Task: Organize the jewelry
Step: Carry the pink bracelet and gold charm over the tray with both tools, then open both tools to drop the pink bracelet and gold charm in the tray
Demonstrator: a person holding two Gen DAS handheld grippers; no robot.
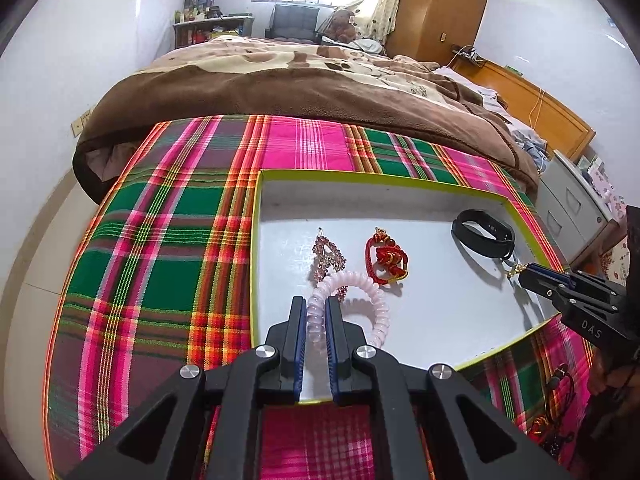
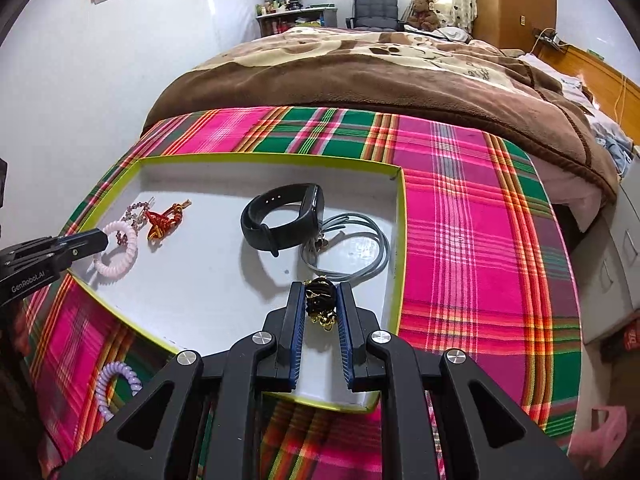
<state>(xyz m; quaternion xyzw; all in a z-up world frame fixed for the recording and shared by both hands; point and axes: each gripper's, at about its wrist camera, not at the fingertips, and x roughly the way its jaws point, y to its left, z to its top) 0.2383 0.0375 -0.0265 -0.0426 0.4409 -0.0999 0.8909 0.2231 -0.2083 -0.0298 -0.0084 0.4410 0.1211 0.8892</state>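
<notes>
On the plaid cloth (image 2: 472, 216) at the foot of the bed sits a shallow tray (image 1: 400, 178) with a yellow-green rim and a white floor. Outside it at the left, a lilac coil hair tie (image 2: 116, 382) lies on the cloth. The left claw (image 1: 316, 308) has its jaws nearly closed on the pale pink coil hair tie (image 1: 360, 300), whose loop rests on the tray floor near the front edge. Just behind it lie a pink beaded clip (image 1: 328, 256) and, beside that, a red knotted cord bracelet (image 1: 386, 258). Farther right a black fitness band (image 2: 280, 216) stands on its edge, touching a coiled grey cord (image 2: 352, 244). The right claw (image 2: 322, 304), over the tray's front right part, is narrowed onto a black and gold chain piece (image 2: 320, 300) held between its blue pads (image 2: 298, 320).
</notes>
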